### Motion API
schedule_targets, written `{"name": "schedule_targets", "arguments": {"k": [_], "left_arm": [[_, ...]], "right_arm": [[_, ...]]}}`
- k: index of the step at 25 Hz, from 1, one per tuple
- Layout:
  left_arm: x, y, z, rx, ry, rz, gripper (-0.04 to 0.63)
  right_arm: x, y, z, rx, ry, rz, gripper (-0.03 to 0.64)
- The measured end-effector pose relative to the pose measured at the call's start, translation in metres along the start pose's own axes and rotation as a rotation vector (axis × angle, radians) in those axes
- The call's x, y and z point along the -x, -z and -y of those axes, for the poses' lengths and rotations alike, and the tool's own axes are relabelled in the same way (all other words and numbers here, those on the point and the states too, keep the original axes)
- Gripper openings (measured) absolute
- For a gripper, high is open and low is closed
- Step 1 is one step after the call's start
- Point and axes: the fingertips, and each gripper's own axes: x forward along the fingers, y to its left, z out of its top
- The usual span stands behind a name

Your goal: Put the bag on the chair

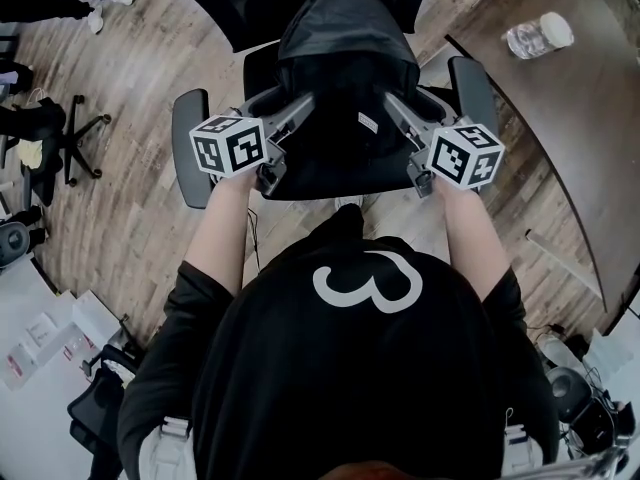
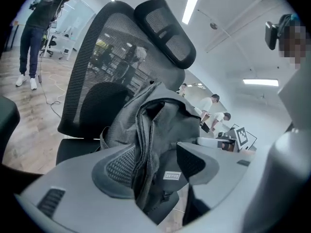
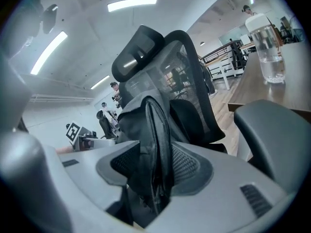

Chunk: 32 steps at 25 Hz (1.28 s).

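Observation:
A black bag (image 1: 340, 88) sits upright on the seat of a black mesh office chair (image 1: 190, 148), leaning against its backrest (image 2: 107, 62). My left gripper (image 1: 303, 106) is at the bag's left side and my right gripper (image 1: 393, 104) at its right side. In the left gripper view the jaws (image 2: 155, 166) stand open, with the bag's zipped edge (image 2: 160, 125) between the pads. The right gripper view shows the right gripper (image 3: 158, 166) open too. A fold of the bag (image 3: 146, 125) stands between its pads without being pressed.
A wooden table (image 1: 560, 118) curves along the right, with a clear water bottle (image 1: 535, 36) on it. The chair's right armrest (image 3: 277, 130) is close to my right gripper. Another office chair (image 1: 60, 138) stands at the left, and a person (image 2: 41, 23) stands beyond it.

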Motion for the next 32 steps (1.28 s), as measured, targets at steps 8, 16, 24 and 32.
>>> {"name": "schedule_targets", "arguments": {"k": [8,16,24,32], "left_arm": [[0.023,0.006,0.017,-0.029,-0.031,0.031,0.264],[0.077,0.011,0.073,-0.097,-0.012,0.050,0.262],[0.124,0.035,0.166,-0.226,0.006,0.046,0.253],[0.170,0.067,0.268,-0.251,0.089,0.124,0.151]], "right_arm": [[0.041,-0.010,-0.005,0.169,0.072,0.023,0.193],[0.098,-0.008,-0.061,0.125,-0.052,0.069,0.193],[0.169,0.024,-0.130,0.242,-0.155,0.014,0.193],[0.256,0.035,-0.197,0.305,-0.251,0.071,0.171]]}}
